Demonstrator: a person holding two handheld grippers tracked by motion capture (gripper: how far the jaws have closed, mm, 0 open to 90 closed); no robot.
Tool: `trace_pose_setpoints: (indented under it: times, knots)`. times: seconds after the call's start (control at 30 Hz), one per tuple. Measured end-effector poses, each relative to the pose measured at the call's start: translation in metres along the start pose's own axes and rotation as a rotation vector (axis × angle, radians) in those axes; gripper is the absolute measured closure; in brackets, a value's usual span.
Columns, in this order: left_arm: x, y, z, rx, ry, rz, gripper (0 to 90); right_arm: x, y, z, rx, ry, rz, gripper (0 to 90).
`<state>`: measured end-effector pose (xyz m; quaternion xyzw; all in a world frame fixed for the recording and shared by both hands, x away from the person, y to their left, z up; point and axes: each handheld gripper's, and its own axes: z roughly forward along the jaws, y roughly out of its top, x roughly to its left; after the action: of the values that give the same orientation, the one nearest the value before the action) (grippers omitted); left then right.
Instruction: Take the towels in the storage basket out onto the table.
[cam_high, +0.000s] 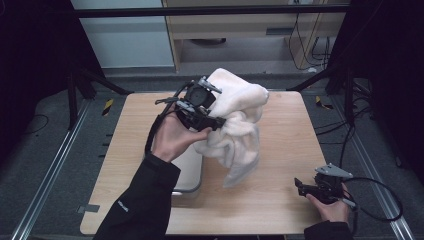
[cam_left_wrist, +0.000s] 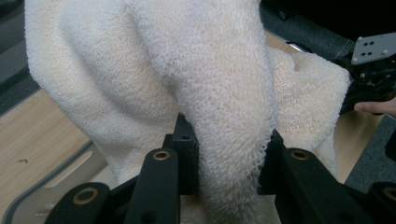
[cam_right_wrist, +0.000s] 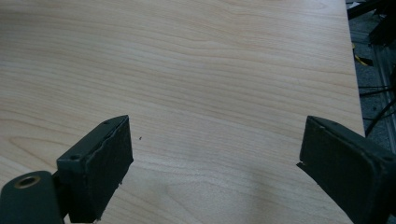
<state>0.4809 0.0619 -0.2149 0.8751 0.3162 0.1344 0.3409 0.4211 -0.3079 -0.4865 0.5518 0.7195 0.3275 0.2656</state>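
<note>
High view: left gripper (cam_high: 216, 120) raised above the far middle of the wooden table (cam_high: 280, 150), clamped on a cream terry towel (cam_high: 240, 125). Towel bunched; upper part bulges past the gripper toward the far edge, the rest hangs down in folds with the lowest corner near or at the tabletop, cannot tell which. Grey tray (cam_high: 190, 170) on the table just below the left hand (cam_high: 172, 137), partly hidden by the sleeve. Left gripper view: both black jaws pressed against a thick fold of towel (cam_left_wrist: 224, 93), pinched between the pads. Right gripper (cam_high: 300, 186) low at the near right corner of the table, well apart from the towel. Right gripper view: jaws parted, nothing between them, bare wood (cam_right_wrist: 210, 84) beneath.
</note>
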Motion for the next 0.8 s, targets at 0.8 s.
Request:
trace_pose_setpoints:
  times: [0.8]
  knots:
    - [-0.018,-0.014,0.091,0.067,-0.078,0.026,68.1,0.001,0.000,0.000,-0.007,-0.009,0.000,13.2]
